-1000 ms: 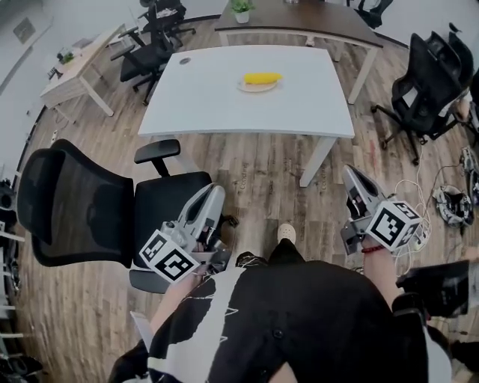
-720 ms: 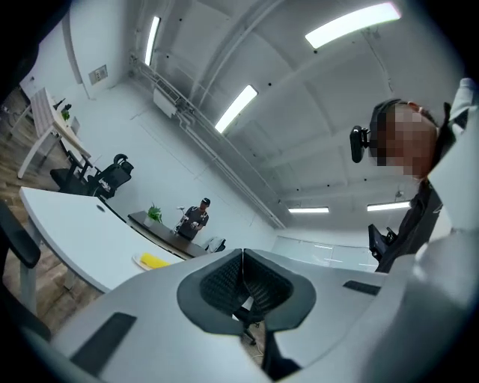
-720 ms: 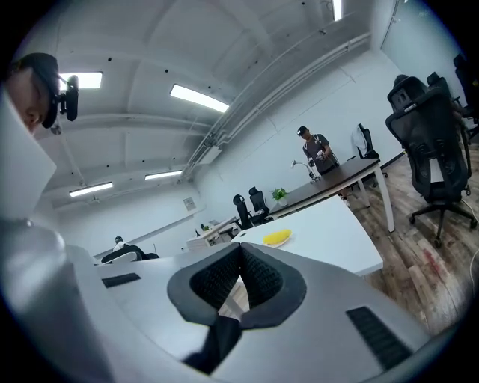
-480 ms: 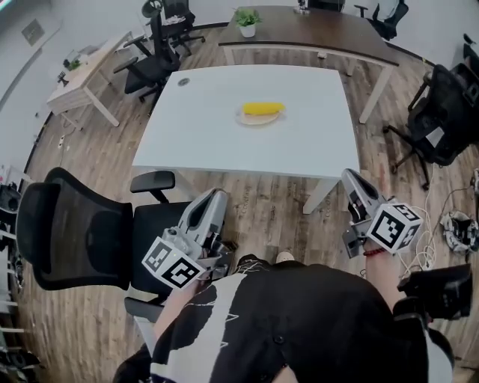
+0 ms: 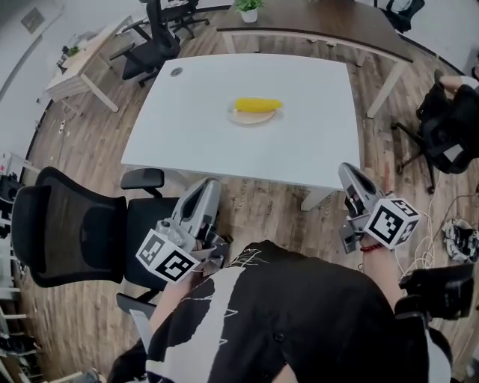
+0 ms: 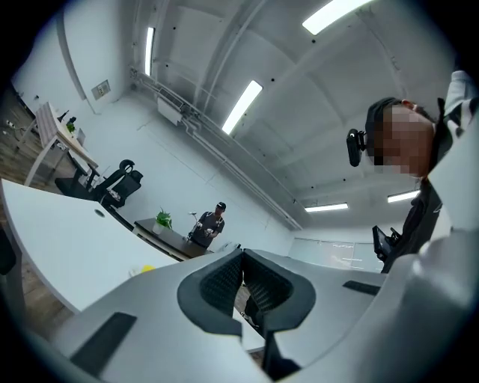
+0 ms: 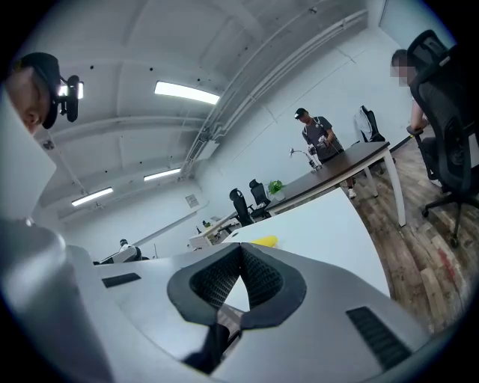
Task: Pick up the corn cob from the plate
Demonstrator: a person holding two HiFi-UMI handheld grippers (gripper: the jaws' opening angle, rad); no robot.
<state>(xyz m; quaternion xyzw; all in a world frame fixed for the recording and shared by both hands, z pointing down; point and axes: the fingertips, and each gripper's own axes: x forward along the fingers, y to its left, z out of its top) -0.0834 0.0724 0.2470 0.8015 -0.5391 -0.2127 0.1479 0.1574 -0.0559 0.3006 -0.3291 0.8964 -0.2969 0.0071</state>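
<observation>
1 yellow corn cob (image 5: 257, 105): lying on pale plate (image 5: 241, 117), mid white tabletop (image 5: 314, 142). Left tool (image 5: 210, 185), right tool (image 5: 346, 169): jaws closed together, near tabletop's front edge, well apart from corn cob.

A: Where's the corn cob (image 5: 257, 105) relative to the tools?
B: Ahead of both and well apart from either. It lies on a plate (image 5: 249, 117) mid white table (image 5: 314, 142), closer to the line of the left gripper (image 5: 211, 184).
A: Gripper state?
B: Left gripper: tip short of the table's near edge, jaws together, nothing in them. Right gripper (image 5: 346, 171): tip at the near edge by a table leg (image 5: 316, 199), jaws look together too.
A: Surroundings?
B: Black office chair (image 5: 71, 224) just left of the left gripper. Wood floor (image 5: 262, 213) under both. Brown table (image 5: 329, 22) with a potted plant (image 5: 249, 7) far ahead, past the white one.
</observation>
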